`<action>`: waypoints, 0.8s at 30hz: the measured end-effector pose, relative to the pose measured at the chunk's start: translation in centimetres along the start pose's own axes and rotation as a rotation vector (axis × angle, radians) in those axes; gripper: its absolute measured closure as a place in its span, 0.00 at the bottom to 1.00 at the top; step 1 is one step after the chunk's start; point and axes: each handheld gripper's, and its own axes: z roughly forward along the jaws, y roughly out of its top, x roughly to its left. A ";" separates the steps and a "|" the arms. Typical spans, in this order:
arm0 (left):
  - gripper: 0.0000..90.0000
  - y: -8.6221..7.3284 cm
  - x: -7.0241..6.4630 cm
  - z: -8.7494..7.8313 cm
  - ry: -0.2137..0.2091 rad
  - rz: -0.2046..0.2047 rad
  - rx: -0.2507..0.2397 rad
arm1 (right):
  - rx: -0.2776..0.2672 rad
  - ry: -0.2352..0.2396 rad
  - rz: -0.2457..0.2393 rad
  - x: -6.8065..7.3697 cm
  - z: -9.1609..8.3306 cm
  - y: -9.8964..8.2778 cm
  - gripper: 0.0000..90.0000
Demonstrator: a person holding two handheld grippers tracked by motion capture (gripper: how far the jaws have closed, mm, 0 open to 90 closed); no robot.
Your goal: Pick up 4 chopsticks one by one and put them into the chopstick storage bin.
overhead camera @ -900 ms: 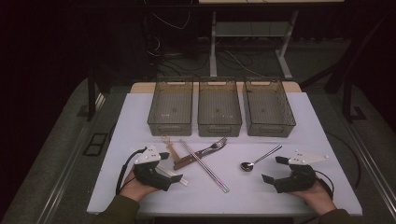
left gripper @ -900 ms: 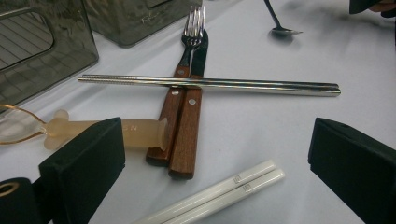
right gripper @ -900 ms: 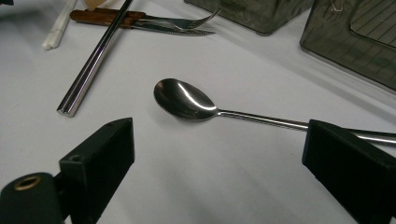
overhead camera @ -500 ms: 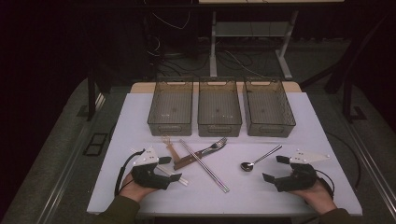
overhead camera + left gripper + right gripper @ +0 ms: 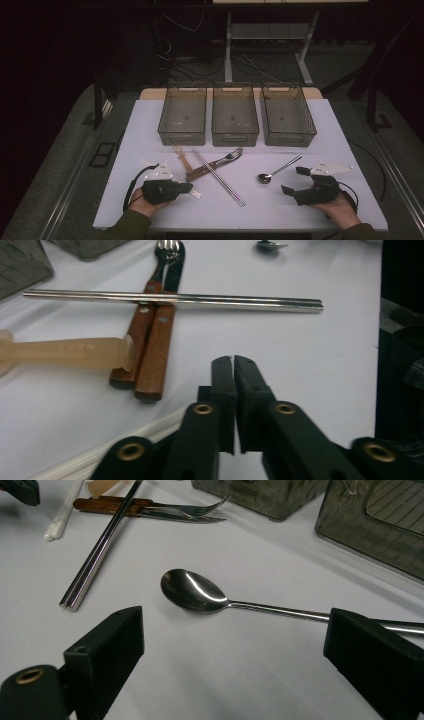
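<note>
Two grippers: left gripper (image 5: 234,360) closed (empty), right gripper (image 5: 235,645) wide, spoon (image 5: 192,591) ahead.

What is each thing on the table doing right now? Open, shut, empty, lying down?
Left tongs: shut, holding nothing.
Right tongs: open, around nothing, near the spoon.
Spoon: lying flat, bowl up.
Chopsticks: lying across the fork and knife.
Fork: lying beside the knife.
Three bins: empty, side by side.
</note>
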 end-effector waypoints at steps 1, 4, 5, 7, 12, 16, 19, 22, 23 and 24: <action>0.99 0.0 0.0 0.2 -0.002 0.001 0.015 | 0.004 -0.003 0.004 0.0 0.0 0.0 0.10; 0.99 -0.2 -0.1 0.5 -0.011 0.008 0.046 | 0.002 -0.004 0.006 0.0 0.1 0.1 0.10; 0.99 -0.4 -0.2 0.7 -0.015 0.017 0.070 | 0.000 -0.002 0.007 0.0 0.1 0.1 0.10; 0.99 -0.4 -0.3 0.8 -0.016 0.028 0.080 | -0.002 0.000 0.004 0.0 0.2 0.1 0.10; 0.99 -0.5 -0.3 1.1 -0.011 0.039 0.107 | -0.002 0.005 0.000 0.0 0.2 0.2 0.10; 0.99 -0.5 -0.5 1.4 -0.012 0.045 0.125 | -0.003 0.004 -0.008 0.0 0.2 0.2 0.10; 0.99 -0.4 -0.5 1.6 -0.013 0.057 0.138 | 0.003 0.003 -0.004 0.0 0.2 0.2 0.10; 0.99 -0.4 -0.5 1.9 -0.014 0.061 0.146 | -0.001 0.003 -0.006 0.0 0.2 0.2 0.10; 0.99 -0.4 -0.5 1.9 -0.014 0.061 0.147 | 0.002 0.004 -0.007 0.1 0.3 0.2 0.10; 0.99 -0.3 -0.5 1.9 -0.013 0.062 0.146 | 0.003 0.004 -0.007 0.1 0.3 0.2 0.10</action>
